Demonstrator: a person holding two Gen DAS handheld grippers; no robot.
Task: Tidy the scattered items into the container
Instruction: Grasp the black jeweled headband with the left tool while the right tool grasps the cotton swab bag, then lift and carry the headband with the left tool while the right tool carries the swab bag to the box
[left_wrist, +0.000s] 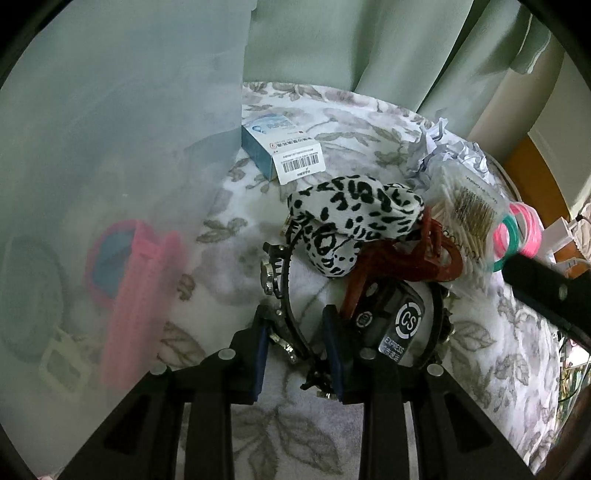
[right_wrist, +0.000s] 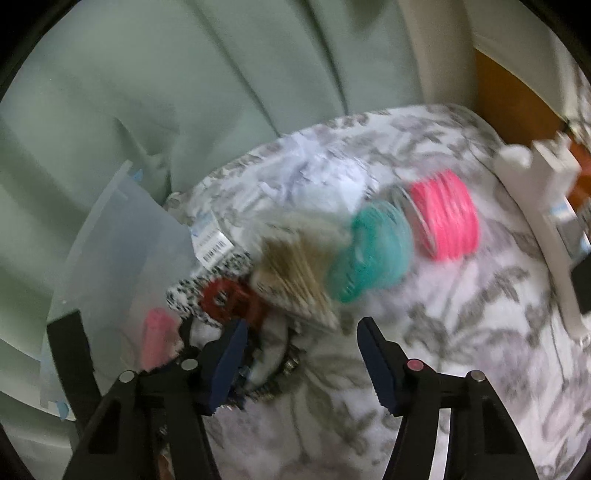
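a floral cloth (left_wrist: 332, 122) covers the surface, with pale green curtains (left_wrist: 351, 37) behind. on it lies a black studded headband (left_wrist: 286, 280), its band between the narrow pads of the left hand-held gripper (left_wrist: 295, 354), which clamp it. the translucent container (left_wrist: 110, 166) stands just left, a pink comb (left_wrist: 140, 295) inside. a leopard-print cloth (left_wrist: 354, 218), red clip (left_wrist: 406, 258) and cotton swab pack (left_wrist: 465, 218) crowd the headband. the right hand-held gripper (right_wrist: 303, 354) is open over bare cloth, near teal (right_wrist: 373, 251) and pink (right_wrist: 447, 218) coils.
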